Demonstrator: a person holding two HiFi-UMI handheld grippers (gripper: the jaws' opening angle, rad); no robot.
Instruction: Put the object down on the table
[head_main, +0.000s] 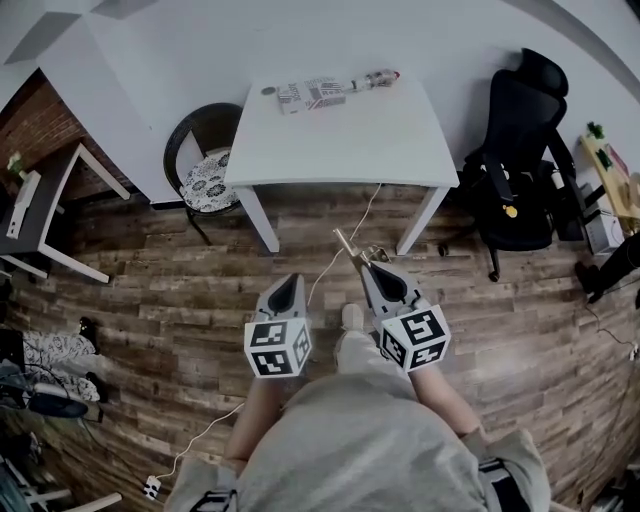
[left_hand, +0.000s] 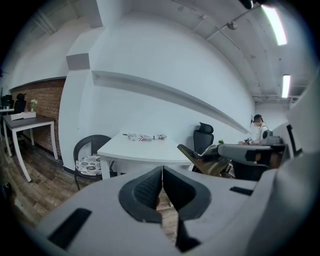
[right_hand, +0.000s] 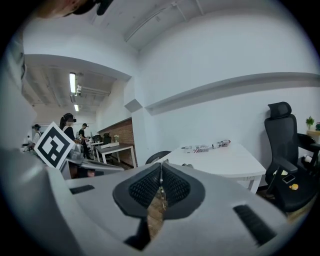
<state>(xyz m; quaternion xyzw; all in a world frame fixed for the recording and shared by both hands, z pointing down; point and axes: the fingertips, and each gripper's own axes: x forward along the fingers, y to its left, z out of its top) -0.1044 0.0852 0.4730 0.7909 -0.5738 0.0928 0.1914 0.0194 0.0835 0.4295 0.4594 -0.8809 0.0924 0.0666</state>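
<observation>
I stand on the wooden floor in front of the white table (head_main: 340, 140). My right gripper (head_main: 372, 262) is shut on a thin tan, stick-like object (head_main: 347, 243) that pokes out past its fingertips toward the table. From the left gripper view the object (left_hand: 197, 156) looks flat and olive-brown. In the right gripper view only a narrow metallic edge of the object (right_hand: 161, 189) shows between the pressed pads of the right gripper (right_hand: 160, 172). My left gripper (head_main: 288, 285) is held beside it, shut and empty, and its pads meet in the left gripper (left_hand: 162, 170).
At the table's far edge lie a printed packet (head_main: 310, 95), a tube (head_main: 376, 78) and a small round thing (head_main: 268, 90). A chair with a patterned cushion (head_main: 208, 180) stands left, a black office chair (head_main: 520, 150) right. A white cable (head_main: 330, 262) runs across the floor.
</observation>
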